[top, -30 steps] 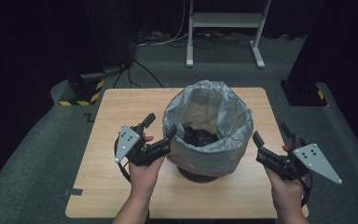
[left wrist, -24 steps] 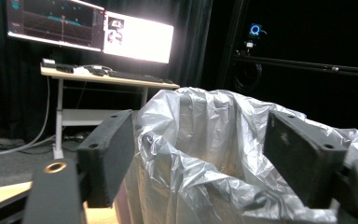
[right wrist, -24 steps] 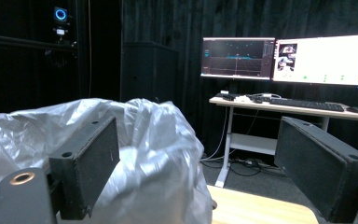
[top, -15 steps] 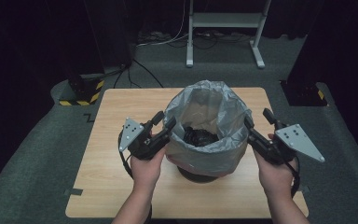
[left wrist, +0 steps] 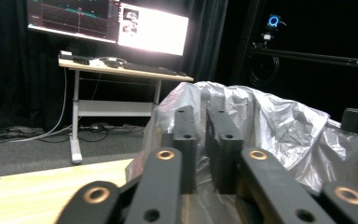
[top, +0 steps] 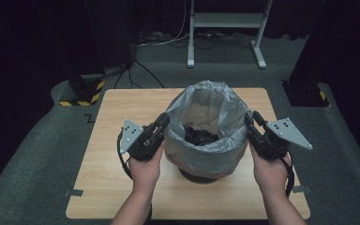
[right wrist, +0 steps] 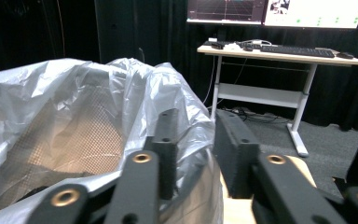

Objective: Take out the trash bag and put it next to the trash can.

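High view: light wooden bench with a round bin lined by a crinkled grey plastic bag just right of centre. Bare board is open to the left, front and back of the bin; the right strip is narrower. Dark carpet runs all round the bench edges. Dark crumpled stuff lies low inside the bag; can't tell what it is. Left gripper is at the bag's left rim, right gripper at its right rim, a hand behind each.

Left gripper view: jaws have just been closing and now stand nearly together, a thin fold of the bag rim between them, pads apparently pinching it. The bag bulges right of the jaws. Bench top is free at lower left. Behind it, a white-legged desk carries lit monitors.

Right gripper view: jaws have just been closing, with a wider gap left. The bag rim wall stands between them, against the left jaw; can't tell whether the right pad touches. Mesh bin wall shows through the liner. Carpet and the desk lie well beyond.
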The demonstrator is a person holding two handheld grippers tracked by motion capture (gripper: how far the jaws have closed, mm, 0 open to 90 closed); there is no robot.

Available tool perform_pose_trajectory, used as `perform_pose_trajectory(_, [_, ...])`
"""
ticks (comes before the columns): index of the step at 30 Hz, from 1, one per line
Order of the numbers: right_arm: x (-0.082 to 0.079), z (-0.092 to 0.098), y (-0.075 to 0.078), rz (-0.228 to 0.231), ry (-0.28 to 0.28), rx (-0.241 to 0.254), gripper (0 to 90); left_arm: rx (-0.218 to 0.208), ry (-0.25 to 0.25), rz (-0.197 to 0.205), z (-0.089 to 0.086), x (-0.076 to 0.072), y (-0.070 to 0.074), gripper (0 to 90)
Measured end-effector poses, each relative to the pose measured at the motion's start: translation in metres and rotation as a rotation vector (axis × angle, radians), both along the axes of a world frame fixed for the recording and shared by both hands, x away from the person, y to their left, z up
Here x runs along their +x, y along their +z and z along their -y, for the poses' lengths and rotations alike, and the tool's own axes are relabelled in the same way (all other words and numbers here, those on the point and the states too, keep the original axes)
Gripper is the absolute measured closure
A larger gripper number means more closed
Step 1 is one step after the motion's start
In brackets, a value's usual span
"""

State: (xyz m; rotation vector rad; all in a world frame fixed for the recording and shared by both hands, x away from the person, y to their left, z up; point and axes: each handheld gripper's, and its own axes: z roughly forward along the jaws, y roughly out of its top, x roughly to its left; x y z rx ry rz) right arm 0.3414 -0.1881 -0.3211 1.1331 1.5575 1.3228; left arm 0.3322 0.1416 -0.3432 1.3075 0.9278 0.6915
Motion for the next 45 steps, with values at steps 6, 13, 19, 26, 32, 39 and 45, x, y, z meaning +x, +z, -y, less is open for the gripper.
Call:
perform_pose_trajectory(6, [-0.002,-0.003,-0.001,0.02,-0.03,-0.027,85.1,0.006,0.001,0.013,0.003,0.0,-0.001,88.2])
perform_pose_trajectory(13, [-0.005,-0.004,0.001,0.053,-0.039,-0.026,90.0,0.023,-0.005,0.046,0.006,0.001,0.007,89.2])
perform_pose_trajectory(19, [-0.007,-0.004,0.015,0.115,-0.04,0.003,90.0,0.044,-0.011,0.079,0.006,0.005,0.024,89.6])
perform_pose_trajectory(26, [-0.018,-0.007,0.041,0.205,-0.026,0.036,90.0,0.036,-0.022,0.145,0.009,0.002,0.049,89.8])
perform_pose_trajectory(32, [-0.036,-0.007,0.06,0.287,-0.013,0.089,90.0,0.019,-0.036,0.196,0.005,-0.01,0.064,89.8])
perform_pose_trajectory(39, [-0.049,-0.015,0.054,0.344,-0.019,0.113,90.0,-0.018,-0.012,0.185,-0.008,-0.022,0.045,89.7])
perform_pose_trajectory(45, [-0.056,-0.033,0.042,0.383,-0.005,0.127,90.0,-0.021,-0.008,0.159,-0.014,-0.02,0.029,89.7])
